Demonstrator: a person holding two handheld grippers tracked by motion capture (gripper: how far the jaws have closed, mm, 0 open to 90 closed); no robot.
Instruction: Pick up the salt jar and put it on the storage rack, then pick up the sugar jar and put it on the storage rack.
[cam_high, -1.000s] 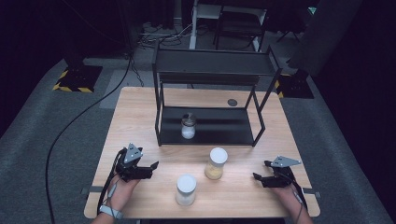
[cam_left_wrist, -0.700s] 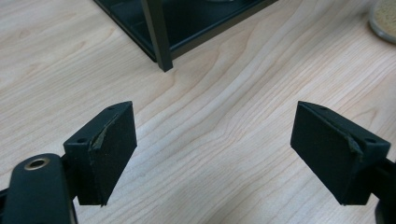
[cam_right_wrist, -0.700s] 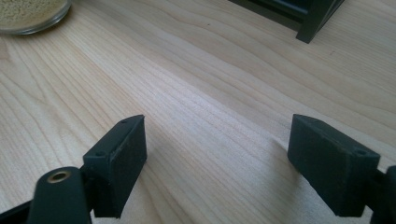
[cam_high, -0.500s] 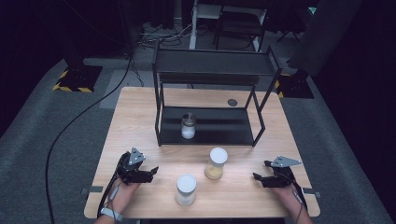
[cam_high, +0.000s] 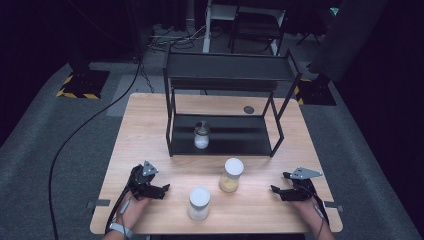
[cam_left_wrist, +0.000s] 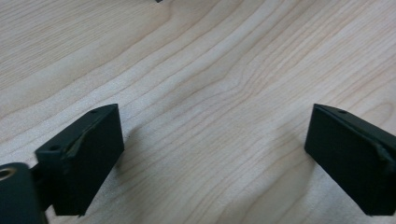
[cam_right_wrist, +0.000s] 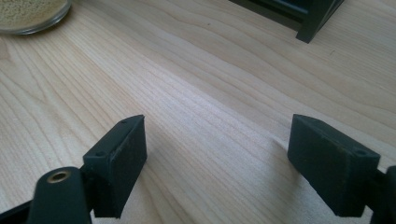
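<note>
White-lidded jar (cam_high: 199, 202) stands between left gripper (cam_high: 161, 189) and right gripper (cam_high: 278, 191).

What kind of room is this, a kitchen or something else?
Probably a recording lab or studio rather than a kitchen: a lone wooden table on grey carpet, dark surroundings, cables trailing across the floor, and hazard-striped stand bases.

The table (cam_high: 150, 130) is light wood with wavy grain lines, smooth and a bit shiny. The shelf (cam_high: 227, 75) looks like black metal, dull and matt. The jars (cam_high: 199, 202) are clear glass with smooth white lids. The tongs' pads (cam_left_wrist: 88, 158) are black, matt and a little rough.
</note>
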